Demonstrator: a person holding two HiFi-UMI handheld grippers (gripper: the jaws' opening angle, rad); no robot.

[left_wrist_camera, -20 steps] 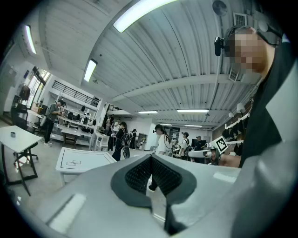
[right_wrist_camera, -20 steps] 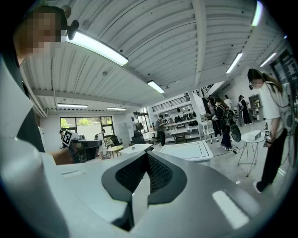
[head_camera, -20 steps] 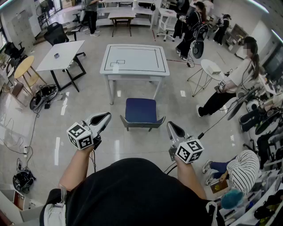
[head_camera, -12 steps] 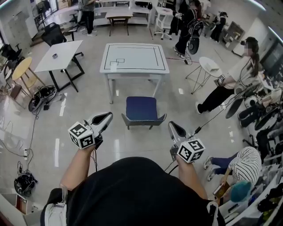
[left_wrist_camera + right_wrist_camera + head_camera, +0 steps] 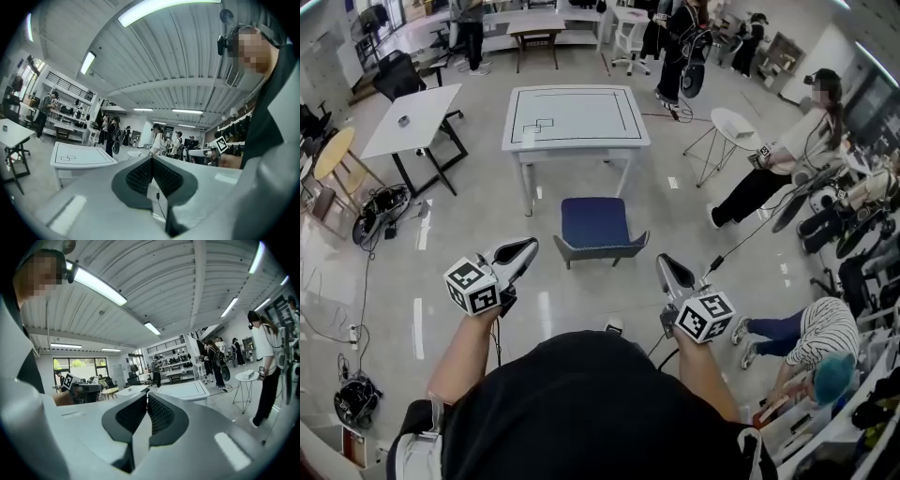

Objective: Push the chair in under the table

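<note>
Chair [image 5: 596, 225] beyond left gripper [image 5: 526, 247], right gripper [image 5: 665, 264]

Bare floor [image 5: 581, 305] lies open between my left gripper [image 5: 523, 249], my right gripper [image 5: 667, 266] and the chair [image 5: 596, 223], so the way to its near edge is free. Beyond the chair, the gap under the table [image 5: 575, 117] is open between the legs. Floor is free on both sides of the chair. To the right, a cable [image 5: 741, 256] trails near my right gripper, and a person's legs [image 5: 750, 195] stretch toward the chair's side. A second table [image 5: 411, 117] stands well to the left.
</note>
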